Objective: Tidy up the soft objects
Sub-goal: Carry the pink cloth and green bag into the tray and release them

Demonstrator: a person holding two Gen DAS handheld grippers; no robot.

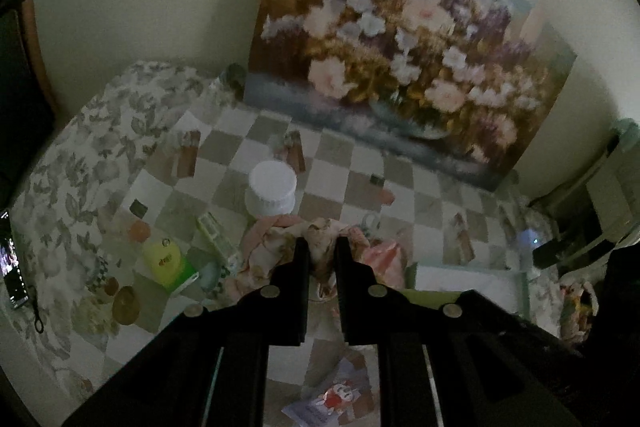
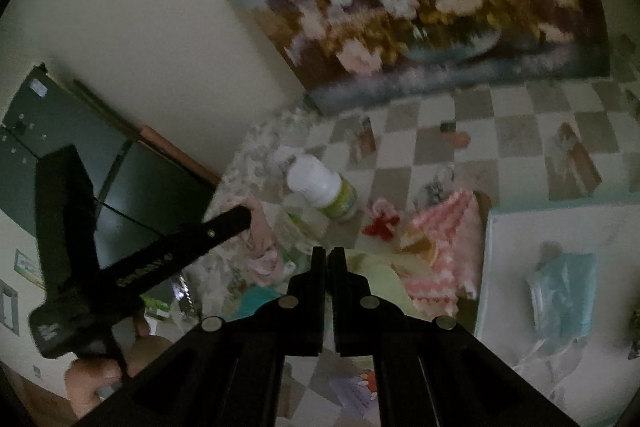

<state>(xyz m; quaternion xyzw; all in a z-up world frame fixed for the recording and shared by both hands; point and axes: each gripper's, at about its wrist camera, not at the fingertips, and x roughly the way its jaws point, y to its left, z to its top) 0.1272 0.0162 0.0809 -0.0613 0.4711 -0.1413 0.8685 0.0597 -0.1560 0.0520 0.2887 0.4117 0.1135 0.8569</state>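
A floral cloth (image 1: 320,251), soft and crumpled, is hanging bunched at the lower middle of the left wrist view, and the left gripper (image 1: 322,247) is pinching a fold of it between nearly closed jaws. In the right wrist view the right gripper (image 2: 329,255), at the lower middle, is standing with its jaws drawn together; a pale yellow-green fabric (image 2: 376,271) is lying right behind its tips, and whether a corner is caught there I cannot tell. The step in hand looks like lifting a cloth off the pile to spread or fold it. Around it, a pink striped cloth (image 2: 444,251) is lying right of centre, with a white bottle (image 2: 324,189) on its side just above, all on the checkered tablecloth (image 2: 516,131). A pale tray (image 2: 504,267) at the right is holding a light blue packet (image 2: 564,299). Next, the cloth probably needs raising clear of the heap and carrying toward a free spot, both pinches kept firm so it is not slipping.
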